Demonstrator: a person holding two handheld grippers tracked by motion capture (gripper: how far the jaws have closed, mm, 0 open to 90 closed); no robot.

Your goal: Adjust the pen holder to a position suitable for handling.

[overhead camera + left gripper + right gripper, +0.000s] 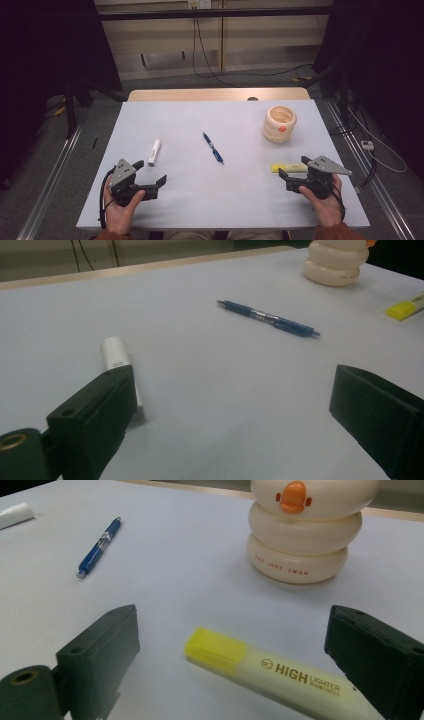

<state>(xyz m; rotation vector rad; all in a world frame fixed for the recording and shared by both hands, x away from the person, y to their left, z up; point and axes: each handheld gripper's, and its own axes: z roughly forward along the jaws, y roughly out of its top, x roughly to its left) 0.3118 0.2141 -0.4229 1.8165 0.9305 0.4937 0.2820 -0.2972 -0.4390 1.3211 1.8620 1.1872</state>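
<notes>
On the pale table (pixel 215 200) lie a white capped tube (pixel 154 152), a blue pen (pixel 213 147) and a yellow highlighter (pixel 288 168). A cream ring-stacked duck holder (pixel 280 123) stands at the back right. My left gripper (pixel 150 171) is open just below the tube. In the left gripper view the tube (pixel 116 354) lies beside the left jaw, and the pen (pixel 267 318) is farther off. My right gripper (pixel 294 167) is open around the highlighter. In the right gripper view the highlighter (pixel 280 672) lies between the jaws, untouched, with the holder (pixel 305 525) behind it.
A wooden strip (pixel 215 94) runs along the table's far edge. Black stands and cables sit on the floor beyond and to both sides. The pen (pixel 98 546) and the tube (pixel 15 515) lie at the upper left of the right gripper view.
</notes>
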